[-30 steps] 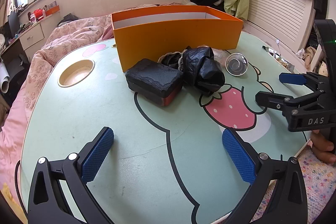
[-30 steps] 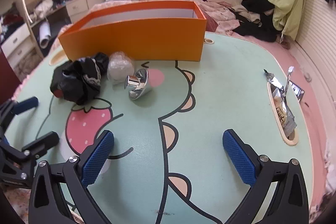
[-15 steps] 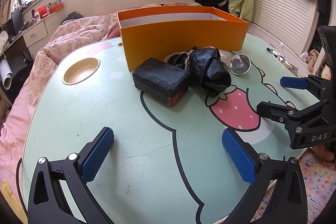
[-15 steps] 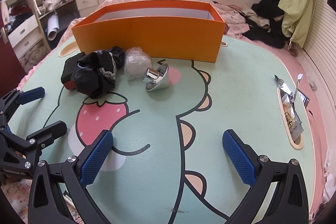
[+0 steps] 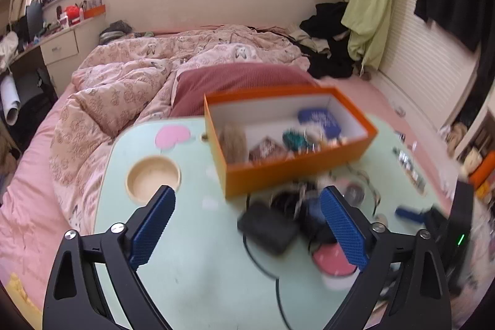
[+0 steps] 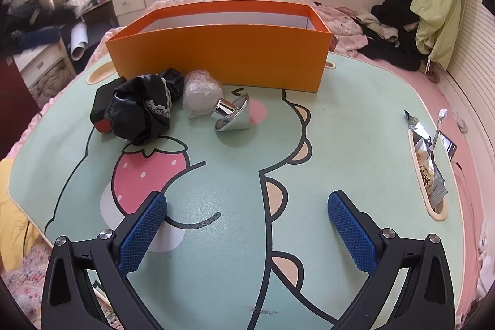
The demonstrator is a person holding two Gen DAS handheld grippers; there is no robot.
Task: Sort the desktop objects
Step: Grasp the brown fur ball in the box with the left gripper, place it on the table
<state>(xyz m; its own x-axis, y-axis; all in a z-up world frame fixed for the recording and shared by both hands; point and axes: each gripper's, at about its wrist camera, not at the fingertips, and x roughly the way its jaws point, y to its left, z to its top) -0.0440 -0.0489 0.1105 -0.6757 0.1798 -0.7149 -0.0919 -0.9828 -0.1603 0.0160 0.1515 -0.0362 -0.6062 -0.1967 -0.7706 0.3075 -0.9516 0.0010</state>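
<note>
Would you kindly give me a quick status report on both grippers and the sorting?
Left gripper closing, nothing between pads. Right gripper open, empty. Orange box partly filled; black bag, wrapped ball, chrome knob on table. Nothing in the way.

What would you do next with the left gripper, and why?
Probably lower the left gripper, whose jaws are closing on nothing, onto the black case. It lies on the table outside the orange box, which already holds things.
</note>
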